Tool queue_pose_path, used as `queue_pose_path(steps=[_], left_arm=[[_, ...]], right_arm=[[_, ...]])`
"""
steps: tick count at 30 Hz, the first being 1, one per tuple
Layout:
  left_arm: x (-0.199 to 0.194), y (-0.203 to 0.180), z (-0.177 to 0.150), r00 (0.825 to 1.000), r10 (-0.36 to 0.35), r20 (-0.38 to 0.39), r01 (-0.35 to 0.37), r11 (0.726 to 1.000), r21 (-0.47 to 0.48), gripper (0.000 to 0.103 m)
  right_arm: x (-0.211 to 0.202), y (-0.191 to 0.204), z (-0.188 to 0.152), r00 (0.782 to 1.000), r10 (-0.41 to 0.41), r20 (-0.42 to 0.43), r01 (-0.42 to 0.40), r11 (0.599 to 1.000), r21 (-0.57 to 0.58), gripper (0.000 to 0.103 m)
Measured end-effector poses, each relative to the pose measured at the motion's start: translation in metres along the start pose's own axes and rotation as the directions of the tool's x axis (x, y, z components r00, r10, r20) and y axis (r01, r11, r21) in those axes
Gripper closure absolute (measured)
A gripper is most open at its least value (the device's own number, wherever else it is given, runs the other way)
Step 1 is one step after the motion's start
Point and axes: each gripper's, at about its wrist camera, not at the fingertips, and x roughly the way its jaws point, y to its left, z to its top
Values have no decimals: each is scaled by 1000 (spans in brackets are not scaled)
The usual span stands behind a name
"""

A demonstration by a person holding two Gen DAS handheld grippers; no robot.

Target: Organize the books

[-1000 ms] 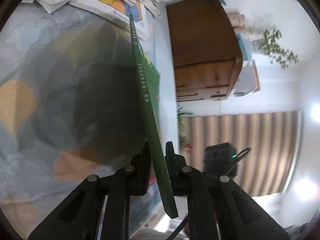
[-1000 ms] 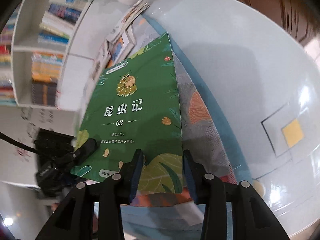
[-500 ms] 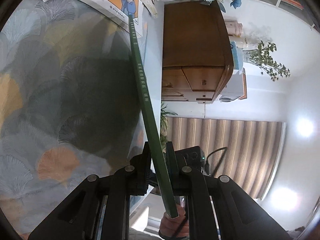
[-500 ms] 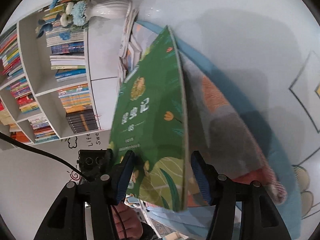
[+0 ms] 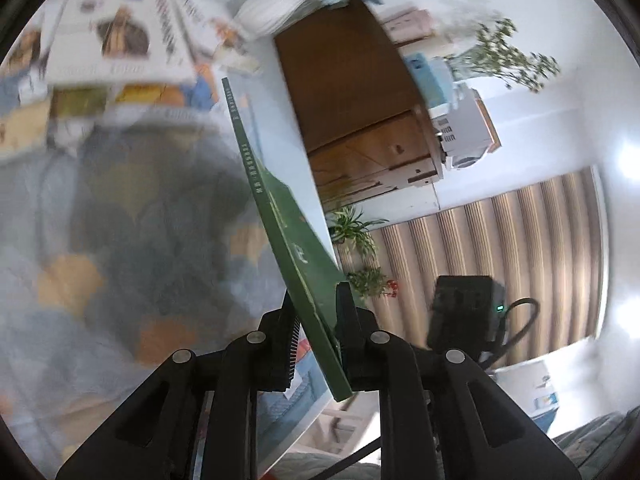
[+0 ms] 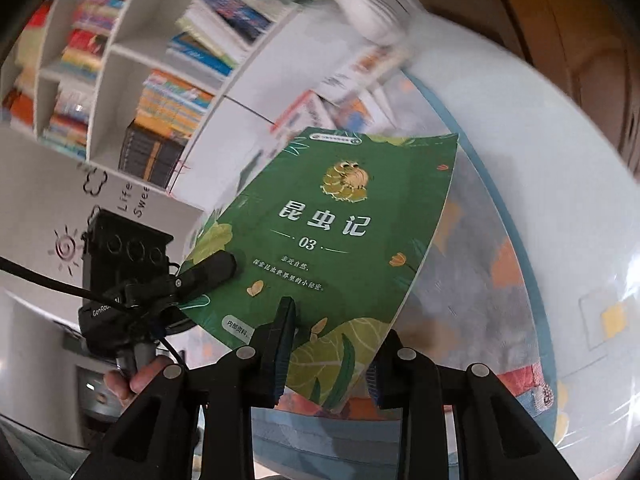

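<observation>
A green book (image 5: 288, 240) with a yellow insect and white characters on its cover (image 6: 352, 240) hangs tilted above the patterned cloth. My left gripper (image 5: 316, 300) clamps its spine edge near the lower corner, and its jaws are opening slightly. In the right wrist view one of the left gripper's fingers (image 6: 212, 268) lies across the cover. My right gripper (image 6: 338, 320) has the book's bottom corner between its fingers. Its jaws are closing, one finger over the cover and the other at the page edge.
A loose pile of books (image 5: 120, 40) lies at the far end of the cloth (image 5: 100, 240), beside a white vase (image 5: 272, 12) and a brown cabinet (image 5: 352, 80). A white bookshelf (image 6: 160, 80) full of books stands behind. A hand (image 6: 132, 380) holds the left gripper.
The book has risen off the cloth and turned its cover toward the right camera. The right jaws, wide apart before, have closed in on its bottom corner. Both views rolled.
</observation>
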Motion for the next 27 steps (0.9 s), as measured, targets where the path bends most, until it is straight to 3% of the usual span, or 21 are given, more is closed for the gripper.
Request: queue_pose_path(steps=[6,11,19,27], left_arm=[[-54,-6,11,997,-7,75,5,1000,30,89],[-122,4,16,984,28,178,-35,999,34,89],[-254,64,8,936,147,319,-142,989,-39,89],[-352,152,0,893,222,391,-173,972,-156,89]], right_arm=[[-3,59,10,999,-22,48,28,991,-128,73],[29,120,22,999,19,37,-11,976,-218,73],[132,236,24,997,61,-56,-77,922,-380,72],[261,329,10,987,43,-158,-110,888,-446,72]])
